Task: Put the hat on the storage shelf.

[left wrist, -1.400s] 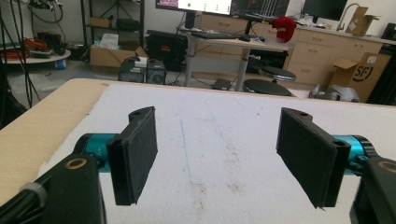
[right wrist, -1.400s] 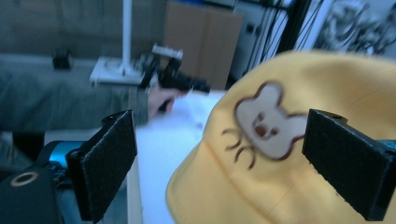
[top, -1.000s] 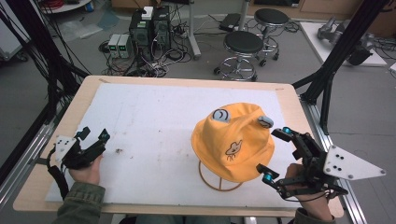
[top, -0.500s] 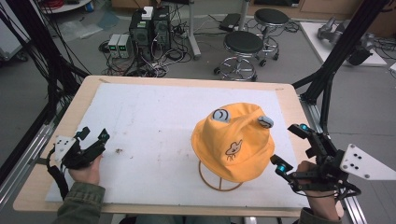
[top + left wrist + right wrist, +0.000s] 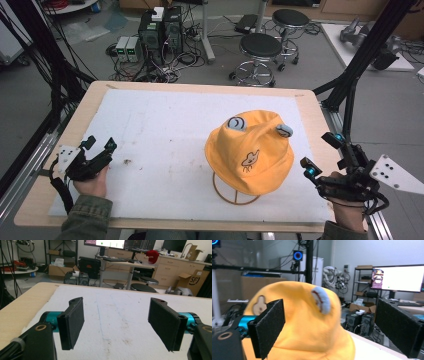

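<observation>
Near the table's right edge, the right claw point(image 5: 325, 156) has drawn back from the yellow hat point(image 5: 250, 150) over the last second: earlier its jaws stood close against the hat's right brim, and now they sit clear of it, out over the table's right rim, wide apart and holding nothing. The right gripper view bears this out — the two black pads frame the hat with open space between them and the fabric. The hat itself has not moved; it sits on its wire stand point(image 5: 235, 192) toward the right half of the white mat point(image 5: 160, 130), crown up, with a small grey ear point(image 5: 284, 130) on its right side and a cartoon patch facing the near edge. At the near left corner the left claw point(image 5: 100, 146) rests where it was, jaws apart and empty above the mat, well away from the hat. The retreat suggests the hat has just been set on the stand and released — or that the right hand is lining up afresh; which of the two cannot be told from this moment.
</observation>
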Demonstrator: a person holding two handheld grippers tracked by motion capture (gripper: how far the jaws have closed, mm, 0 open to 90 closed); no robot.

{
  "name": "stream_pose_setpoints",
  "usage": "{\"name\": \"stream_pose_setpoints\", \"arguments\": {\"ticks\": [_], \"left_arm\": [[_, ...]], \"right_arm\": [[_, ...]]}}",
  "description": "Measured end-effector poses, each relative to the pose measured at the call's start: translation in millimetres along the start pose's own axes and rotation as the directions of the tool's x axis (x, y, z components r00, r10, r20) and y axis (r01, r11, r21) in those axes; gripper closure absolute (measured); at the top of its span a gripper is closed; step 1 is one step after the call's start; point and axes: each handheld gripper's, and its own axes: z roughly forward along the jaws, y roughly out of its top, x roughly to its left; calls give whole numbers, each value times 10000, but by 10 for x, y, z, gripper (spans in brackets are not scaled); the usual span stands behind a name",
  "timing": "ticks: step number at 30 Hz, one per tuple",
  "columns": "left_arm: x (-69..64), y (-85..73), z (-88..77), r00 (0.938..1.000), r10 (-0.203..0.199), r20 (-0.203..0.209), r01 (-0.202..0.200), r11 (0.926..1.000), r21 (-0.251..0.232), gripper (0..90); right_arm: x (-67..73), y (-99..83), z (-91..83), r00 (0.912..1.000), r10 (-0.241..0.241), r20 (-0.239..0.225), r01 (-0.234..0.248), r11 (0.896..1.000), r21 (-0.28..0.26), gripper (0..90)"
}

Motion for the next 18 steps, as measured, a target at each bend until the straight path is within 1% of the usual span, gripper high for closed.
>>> {"name": "stream_pose_setpoints", "arguments": {"ticks": [4,6,8,9,13,16,18], "left_arm": [[3,0,2,10000,-24,-1,24,10000,-1,291],[4,0,3,10000,-32,1,32,10000,-8,292],[7,0,2,10000,-22,-1,22,10000,12,292],[8,0,3,10000,-26,1,26,10000,14,291],[10,-1,6,10000,-57,-11,57,10000,6,292],[12,-1,7,10000,-65,-13,65,10000,5,292],[13,-1,8,10000,-76,-6,76,10000,-1,292]], "right_arm": [[-83,-92,-25,9986,209,476,-205,9998,-87,88],[-122,-158,-37,9976,314,623,-295,9991,-315,88],[-161,-218,-46,9953,553,795,-524,9979,-390,88],[-182,-243,-48,9947,600,833,-571,9977,-378,88],[-239,-330,-57,9889,800,1254,-766,9966,-313,88],[-278,-402,-56,9845,778,1570,-777,9970,-68,88],[-296,-450,-57,9813,925,1687,-946,9955,45,88]]}}
